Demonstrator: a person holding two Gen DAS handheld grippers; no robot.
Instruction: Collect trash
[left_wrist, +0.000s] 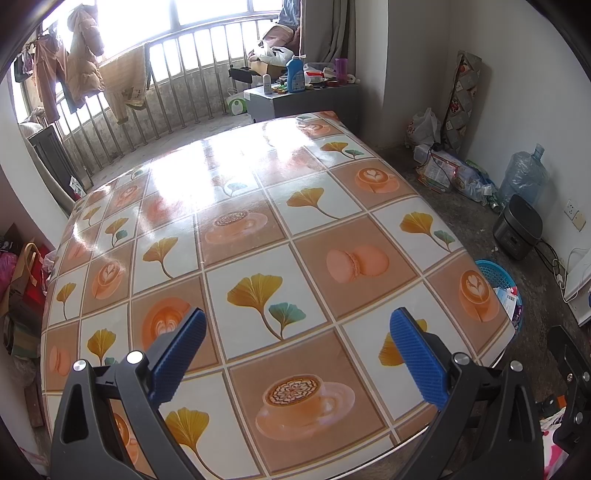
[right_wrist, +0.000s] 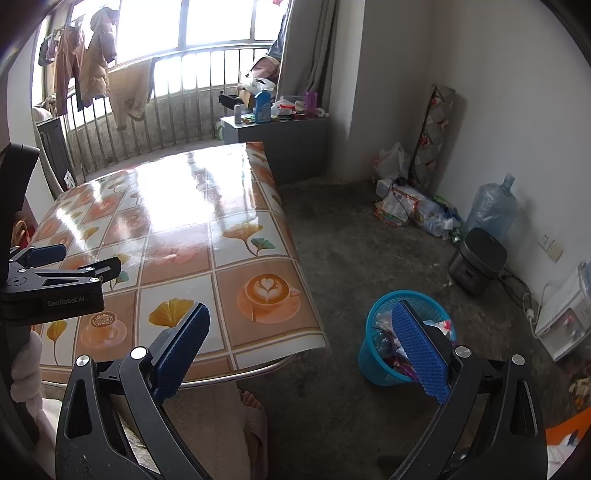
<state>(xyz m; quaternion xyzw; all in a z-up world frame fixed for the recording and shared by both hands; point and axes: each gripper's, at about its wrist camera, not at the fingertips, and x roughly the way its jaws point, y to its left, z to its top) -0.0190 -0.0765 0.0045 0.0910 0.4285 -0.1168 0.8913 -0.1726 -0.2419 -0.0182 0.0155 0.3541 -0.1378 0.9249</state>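
Trash sits packed in one blue mesh basket on the concrete floor, just beside the table's near right corner; I count a clear bottle and several wrappers in it, though my right gripper's finger covers part of the pile, so the count is rough. I see one table with a glossy printed cloth of leaves and coffee cups. I hold two grippers: my left gripper hangs over the table's near edge with its jaws spread wide and nothing between them, and my right gripper is out past the table edge above the floor, jaws likewise released and holding nothing. The right view shows the whole basket and a slippered foot under the table; the left view catches only the basket's rim behind the table corner.
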